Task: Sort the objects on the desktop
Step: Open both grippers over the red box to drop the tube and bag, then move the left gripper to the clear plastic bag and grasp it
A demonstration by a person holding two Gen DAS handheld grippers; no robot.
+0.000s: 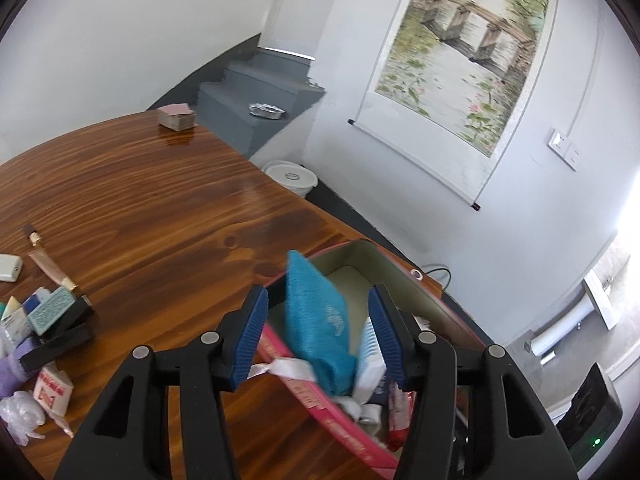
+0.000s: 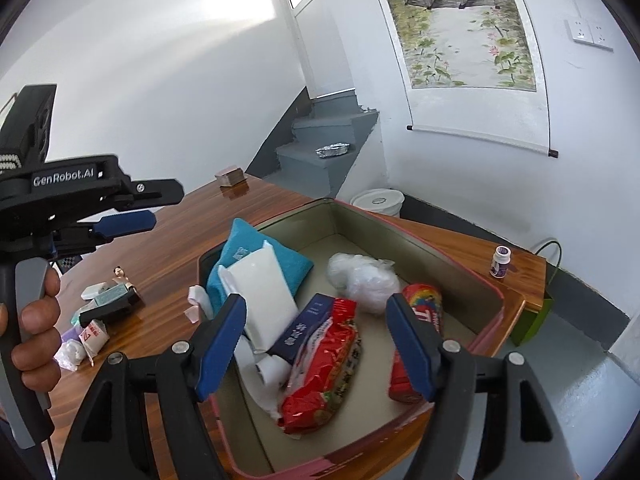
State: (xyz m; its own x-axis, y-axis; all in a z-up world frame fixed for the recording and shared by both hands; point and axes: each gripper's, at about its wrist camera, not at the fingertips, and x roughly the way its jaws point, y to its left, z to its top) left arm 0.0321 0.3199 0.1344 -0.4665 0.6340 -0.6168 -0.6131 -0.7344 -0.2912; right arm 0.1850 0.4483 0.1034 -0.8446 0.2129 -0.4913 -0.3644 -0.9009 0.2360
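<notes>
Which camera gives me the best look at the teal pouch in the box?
The right wrist view. There the teal pouch lies in plain sight at the box's far left corner, partly under a white tube. In the left wrist view the pouch is blurred, close between the left gripper's open jaws.

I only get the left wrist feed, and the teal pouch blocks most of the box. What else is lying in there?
Observer: A red noodle packet lies on the floor of the box, at the near end.
Operator: Anything past it?
Observer: A crumpled clear plastic bag, with a red canister to its right.
Operator: Is the right gripper carrying something?
Observer: No. The right gripper hangs over the box with its jaws apart, gripping nothing.
</notes>
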